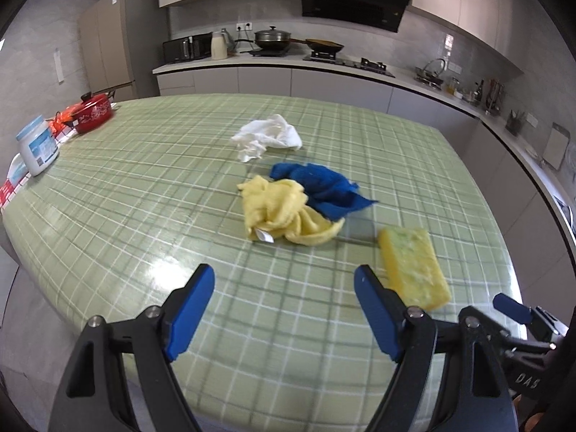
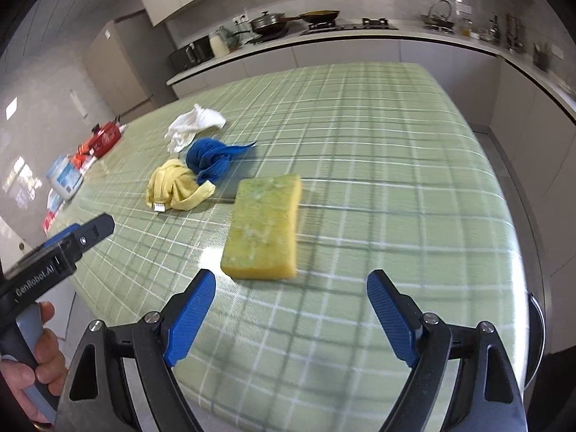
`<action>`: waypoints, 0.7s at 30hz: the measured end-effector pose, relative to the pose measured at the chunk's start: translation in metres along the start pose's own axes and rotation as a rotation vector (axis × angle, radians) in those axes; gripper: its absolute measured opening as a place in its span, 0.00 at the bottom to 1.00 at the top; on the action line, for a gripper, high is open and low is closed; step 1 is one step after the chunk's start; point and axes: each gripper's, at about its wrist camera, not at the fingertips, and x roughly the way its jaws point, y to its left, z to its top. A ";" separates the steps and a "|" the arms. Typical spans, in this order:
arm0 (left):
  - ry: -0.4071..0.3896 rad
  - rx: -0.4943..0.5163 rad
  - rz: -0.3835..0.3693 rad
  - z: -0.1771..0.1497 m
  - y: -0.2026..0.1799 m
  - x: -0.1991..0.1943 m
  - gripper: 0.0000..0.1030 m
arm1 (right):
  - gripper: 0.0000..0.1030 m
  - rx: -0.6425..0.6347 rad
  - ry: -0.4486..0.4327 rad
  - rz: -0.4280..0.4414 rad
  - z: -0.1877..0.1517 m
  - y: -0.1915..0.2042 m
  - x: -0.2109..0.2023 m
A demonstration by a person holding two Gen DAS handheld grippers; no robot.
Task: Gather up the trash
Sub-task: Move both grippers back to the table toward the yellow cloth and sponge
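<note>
a green checked table stands in a kitchen with a counter behind. a jar and red pot sit at its left edge. mid-table lie a white cloth, blue cloth and yellow cloth, the last two touching; the sponge lies just ahead of the right gripper. left gripper and right both spread wide, holding nothing.

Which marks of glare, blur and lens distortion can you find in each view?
Left wrist view: glare patch on the table near the left gripper; the sponge is motion-smeared; the table's edges bow from the fisheye. Right wrist view: bright glare by the sponge's near corner; the tablecloth grid smears ahead of the right gripper; counter lines curve.
</note>
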 end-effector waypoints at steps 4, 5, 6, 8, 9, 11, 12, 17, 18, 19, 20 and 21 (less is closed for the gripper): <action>0.013 0.003 0.014 0.006 0.006 0.010 0.79 | 0.85 -0.018 0.009 0.001 0.008 0.004 0.020; 0.008 0.015 0.027 0.008 0.007 0.013 0.79 | 0.85 -0.012 0.015 0.005 0.009 0.005 0.024; 0.006 0.024 0.039 0.011 0.008 0.015 0.79 | 0.85 -0.011 0.019 0.005 0.011 0.005 0.027; 0.011 0.019 0.033 0.015 0.010 0.020 0.79 | 0.85 -0.014 0.025 0.001 0.012 0.007 0.034; 0.012 0.016 0.027 0.017 0.012 0.023 0.79 | 0.85 -0.014 0.029 -0.004 0.013 0.008 0.038; 0.009 0.028 0.022 0.020 0.014 0.028 0.79 | 0.85 -0.002 0.040 -0.016 0.016 0.010 0.044; 0.006 0.039 0.018 0.023 0.014 0.032 0.79 | 0.85 0.005 0.039 -0.018 0.018 0.011 0.047; 0.028 0.082 -0.028 0.035 0.021 0.057 0.79 | 0.78 0.019 0.034 -0.084 0.018 0.023 0.064; 0.038 0.092 -0.040 0.038 0.023 0.062 0.79 | 0.72 0.031 0.032 -0.087 0.018 0.025 0.066; 0.048 0.105 -0.053 0.040 0.025 0.067 0.79 | 0.67 0.042 0.025 -0.106 0.020 0.028 0.070; 0.054 0.117 -0.069 0.043 0.026 0.072 0.79 | 0.65 0.046 0.016 -0.131 0.021 0.030 0.072; 0.055 0.126 -0.081 0.044 0.026 0.074 0.79 | 0.63 0.051 0.010 -0.161 0.025 0.031 0.076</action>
